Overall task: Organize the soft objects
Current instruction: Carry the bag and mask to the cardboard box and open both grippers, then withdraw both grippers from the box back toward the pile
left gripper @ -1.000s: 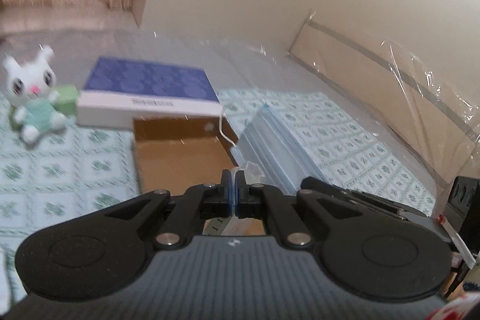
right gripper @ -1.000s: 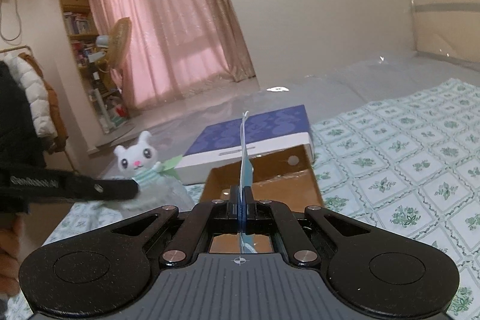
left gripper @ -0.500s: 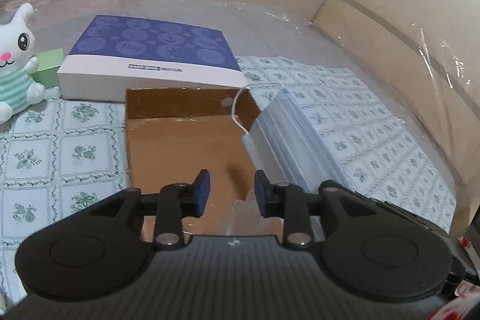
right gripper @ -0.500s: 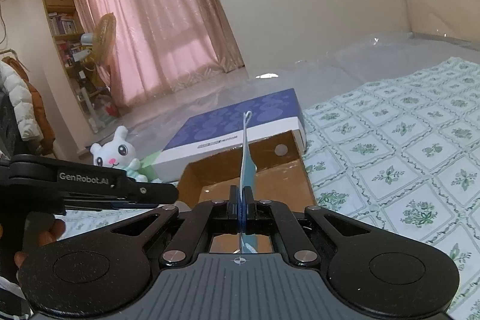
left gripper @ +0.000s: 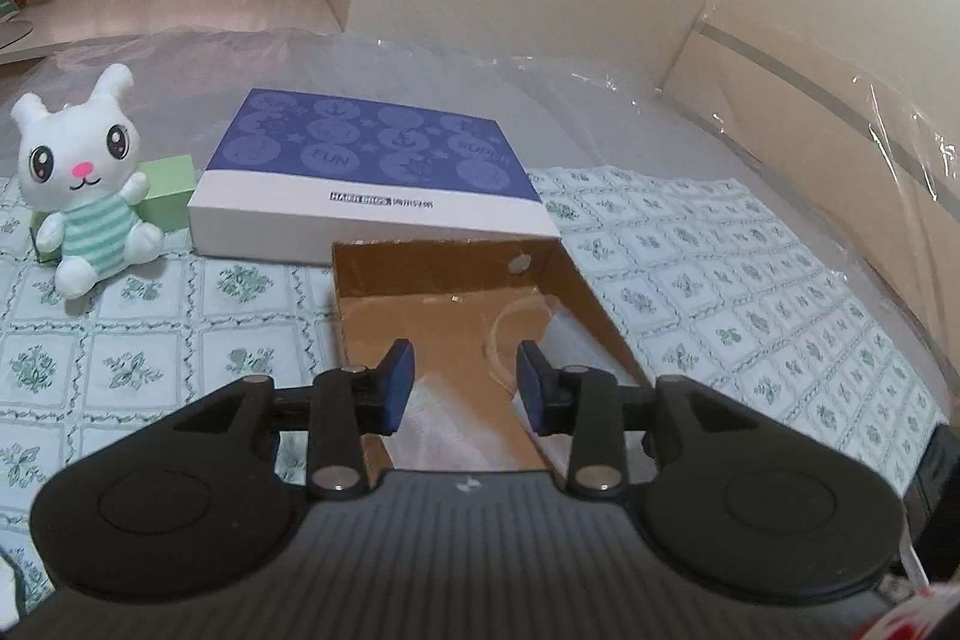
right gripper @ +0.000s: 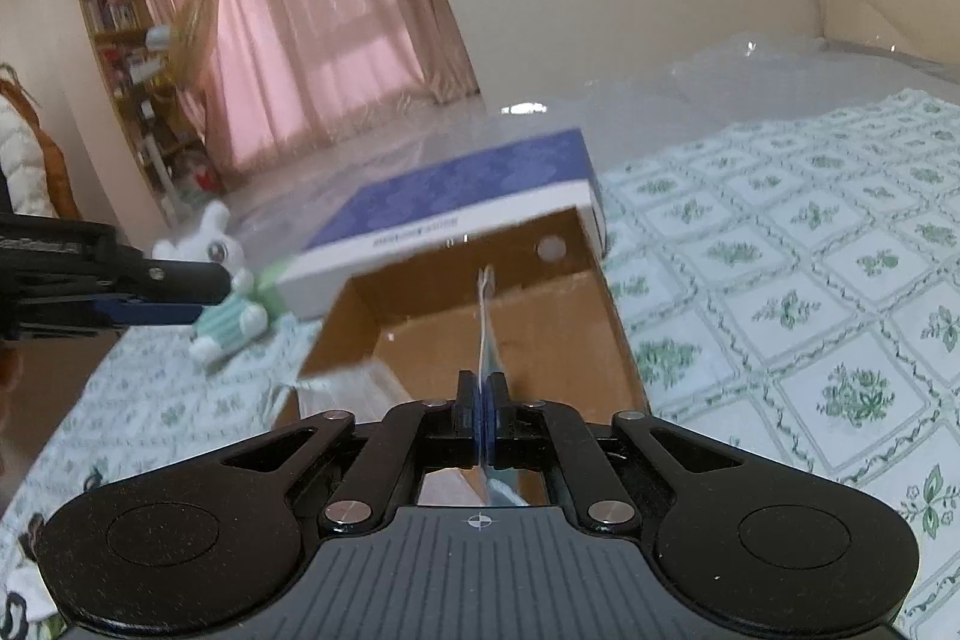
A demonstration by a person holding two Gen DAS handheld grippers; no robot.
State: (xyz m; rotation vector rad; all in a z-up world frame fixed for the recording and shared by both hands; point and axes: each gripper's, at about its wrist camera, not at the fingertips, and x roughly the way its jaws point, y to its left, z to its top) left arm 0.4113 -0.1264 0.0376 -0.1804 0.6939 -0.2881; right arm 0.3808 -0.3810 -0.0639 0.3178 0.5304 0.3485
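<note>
An open brown cardboard box [left gripper: 462,280] lies on the patterned bedspread, also in the right wrist view [right gripper: 606,304]. My left gripper [left gripper: 465,385] is open and empty above the box's near end. My right gripper [right gripper: 483,415] is shut on a pale blue face mask [right gripper: 486,340], held edge-on over the box. Part of the mask with its ear loop [left gripper: 510,328] shows inside the box at the right wall. A clear plastic wrapper [left gripper: 438,412] lies in the box under my left gripper. A white plush bunny [left gripper: 81,178] sits at the left.
A blue-topped white box [left gripper: 372,178] lies behind the cardboard box, with a green block [left gripper: 171,190] beside the bunny. Clear plastic sheet [left gripper: 480,88] covers the bed's far part. A wrapped headboard [left gripper: 840,112] stands at right. The left gripper [right gripper: 120,286] shows in the right wrist view.
My left gripper opened and let go of the mask, then drew back to the left. My right gripper lowered the mask into the cardboard box.
</note>
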